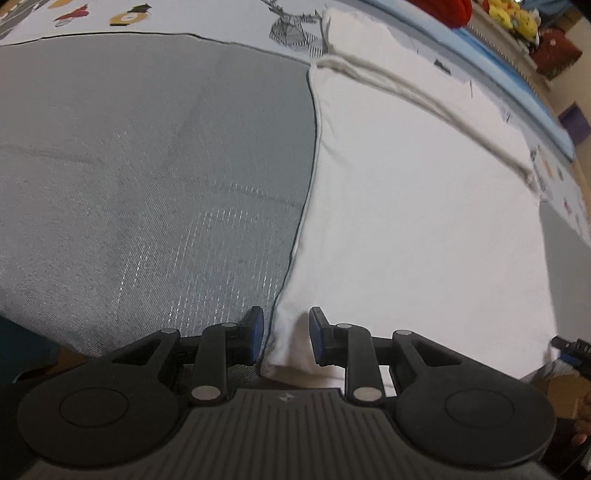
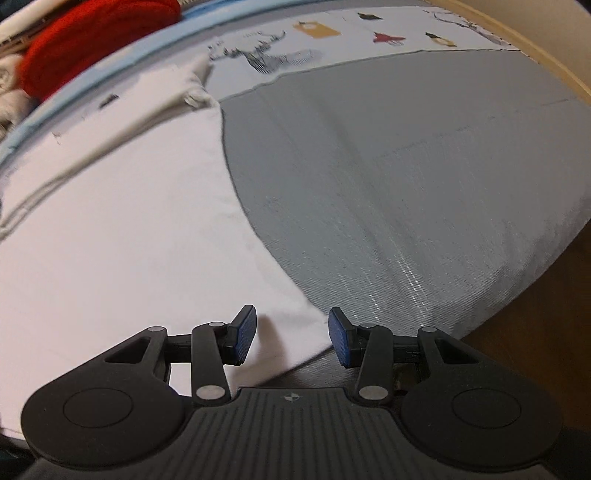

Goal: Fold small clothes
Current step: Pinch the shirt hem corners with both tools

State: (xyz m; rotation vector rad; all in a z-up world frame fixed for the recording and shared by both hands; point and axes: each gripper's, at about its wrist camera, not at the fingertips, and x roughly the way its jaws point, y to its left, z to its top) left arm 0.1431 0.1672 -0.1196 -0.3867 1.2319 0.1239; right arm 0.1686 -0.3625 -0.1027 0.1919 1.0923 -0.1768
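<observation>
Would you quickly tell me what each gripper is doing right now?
Left gripper: open, jaws astride the white garment corner.
Right gripper: open, holding nothing, over the garment's edge.

2 tongs (image 1: 286, 334) (image 2: 291, 334), 1 white garment (image 1: 424, 221), 1 grey mat (image 1: 147, 184), 1 red item (image 2: 92, 40).

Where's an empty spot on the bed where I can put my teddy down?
The big gray sheet lies bare between the white garment and the bed's edge, below the printed strip. It's crowded past the garment, where a red bundle and yellow toys pile up. Both grippers, left and right, sit open at the garment's near corners.
</observation>
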